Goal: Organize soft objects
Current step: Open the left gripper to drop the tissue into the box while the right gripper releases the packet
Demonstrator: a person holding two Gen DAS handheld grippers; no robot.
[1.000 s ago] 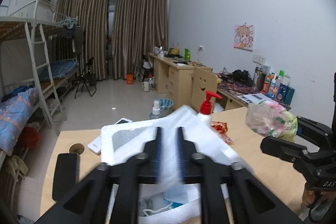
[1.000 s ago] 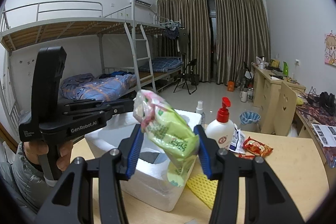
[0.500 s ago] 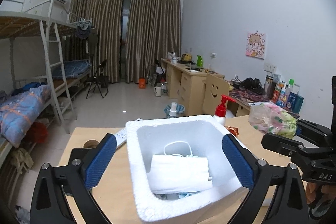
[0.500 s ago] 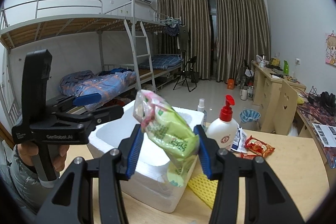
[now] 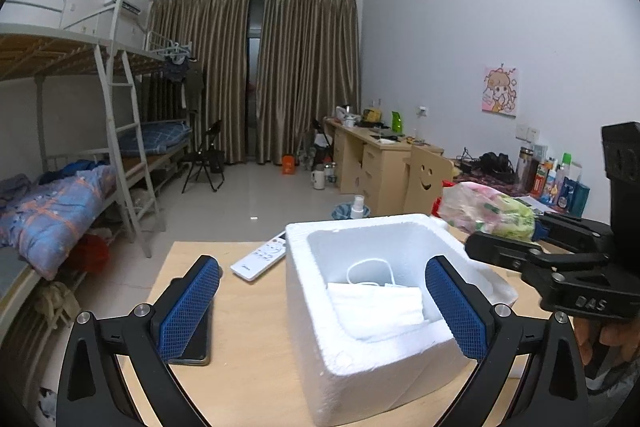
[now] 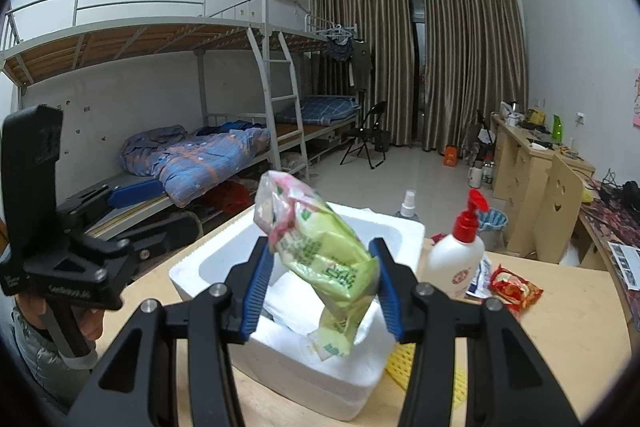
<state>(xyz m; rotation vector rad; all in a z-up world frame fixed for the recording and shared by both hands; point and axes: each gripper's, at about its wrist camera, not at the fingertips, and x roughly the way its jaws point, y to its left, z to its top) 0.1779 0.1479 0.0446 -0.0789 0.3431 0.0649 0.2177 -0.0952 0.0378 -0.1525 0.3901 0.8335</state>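
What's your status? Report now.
Left gripper open, empty. Right gripper shut on green packet, above foam box. Mask inside box. Nothing blocking.

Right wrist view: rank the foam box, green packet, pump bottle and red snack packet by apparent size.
1. foam box
2. green packet, though it is held nearest the camera, which inflates it
3. pump bottle
4. red snack packet

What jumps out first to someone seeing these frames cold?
The green tissue pack clamped in the right gripper, hanging over the white foam box on the wooden desk. Next, the open left gripper straddling that box, where a white face mask lies inside.
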